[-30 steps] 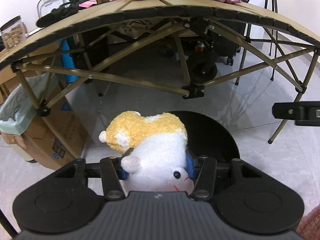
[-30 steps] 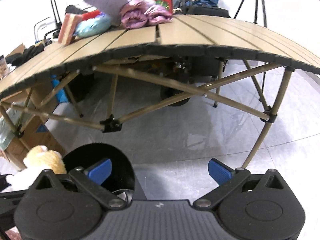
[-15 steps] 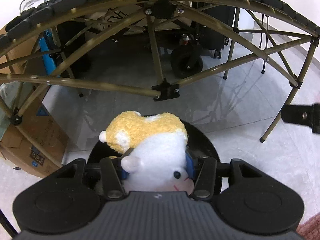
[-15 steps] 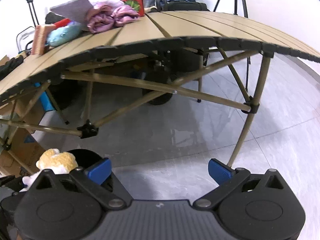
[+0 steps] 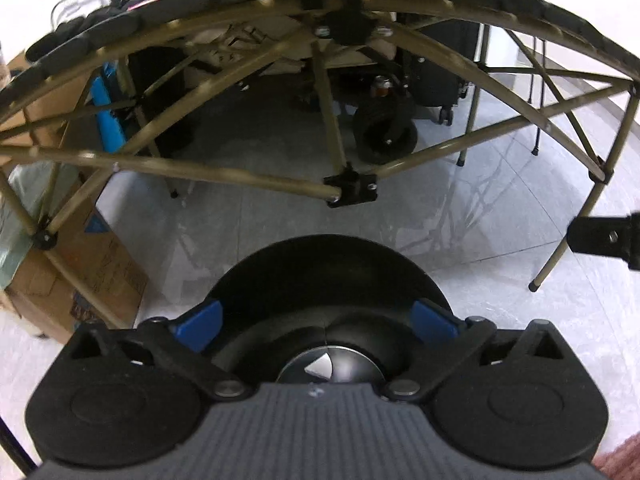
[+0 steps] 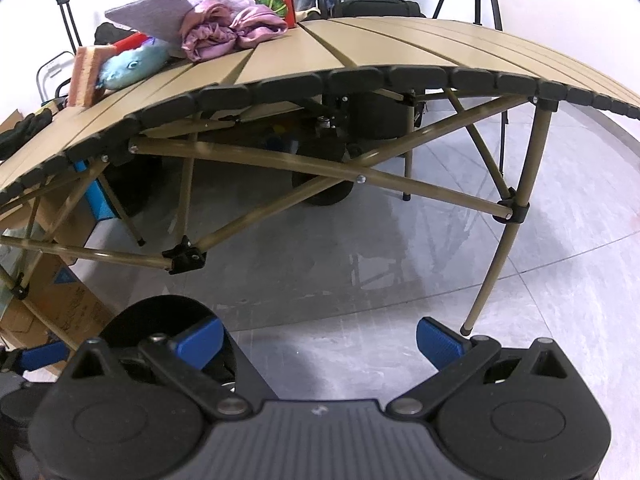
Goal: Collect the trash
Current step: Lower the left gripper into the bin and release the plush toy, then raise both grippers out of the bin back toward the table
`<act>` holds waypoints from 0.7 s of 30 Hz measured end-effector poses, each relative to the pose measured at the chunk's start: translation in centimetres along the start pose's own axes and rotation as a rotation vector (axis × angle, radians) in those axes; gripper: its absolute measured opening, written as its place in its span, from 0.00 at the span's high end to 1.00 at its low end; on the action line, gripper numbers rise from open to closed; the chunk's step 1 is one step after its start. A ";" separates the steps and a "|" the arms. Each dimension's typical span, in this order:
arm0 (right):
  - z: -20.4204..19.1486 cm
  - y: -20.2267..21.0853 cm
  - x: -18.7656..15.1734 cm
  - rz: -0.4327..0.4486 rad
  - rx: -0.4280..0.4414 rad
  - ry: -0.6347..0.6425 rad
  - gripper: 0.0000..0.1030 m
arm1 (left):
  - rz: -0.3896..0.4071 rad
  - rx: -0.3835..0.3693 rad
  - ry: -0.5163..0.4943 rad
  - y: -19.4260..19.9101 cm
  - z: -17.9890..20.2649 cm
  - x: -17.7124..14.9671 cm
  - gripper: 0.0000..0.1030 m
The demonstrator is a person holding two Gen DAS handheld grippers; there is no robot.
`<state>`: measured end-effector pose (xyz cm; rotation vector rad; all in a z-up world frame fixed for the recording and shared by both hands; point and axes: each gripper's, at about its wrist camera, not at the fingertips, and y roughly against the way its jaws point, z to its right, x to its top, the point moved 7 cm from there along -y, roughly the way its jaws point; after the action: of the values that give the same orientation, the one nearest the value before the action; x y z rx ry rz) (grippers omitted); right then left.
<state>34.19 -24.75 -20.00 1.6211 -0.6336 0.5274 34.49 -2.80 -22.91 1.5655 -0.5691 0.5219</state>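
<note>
While left tongs (image 5: 316,326) opening over black bin (image 5: 328,264); right-wrist view alone shows tabletop clutter (image 6: 224,32)

Black claw (image 5: 316,322) w/ blue pads (image 5: 198,324), silver screws, ribbed grey top.

bins (image 5: 328,276): 1 black, at 6 o'clock
tables (image 6: 360,48): 1 folding
cardboard boxes (image 5: 92,256): 1, at 8 o'clock
grippers: 2

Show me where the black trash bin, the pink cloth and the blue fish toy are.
black trash bin (image 5: 320,264), left wrist view, on the inner far wall under its rim.
pink cloth (image 6: 232,34), right wrist view, on the middle of the crumpled bundle.
blue fish toy (image 6: 134,63), right wrist view, on its body beside the eye.
</note>
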 end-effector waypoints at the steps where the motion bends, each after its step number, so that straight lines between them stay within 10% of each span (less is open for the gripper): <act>1: 0.0 0.0 0.0 0.000 -0.001 -0.002 0.00 | -0.007 -0.004 0.013 0.0 -0.2 0.0 0.00; 21: -0.4 -0.3 -0.2 -0.016 0.014 0.008 0.00 | -0.021 0.000 0.030 0.3 -0.5 -0.3 0.00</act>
<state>34.21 -24.33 -20.29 1.6351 -0.6113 0.5271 34.06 -2.25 -22.86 1.5602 -0.5290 0.5283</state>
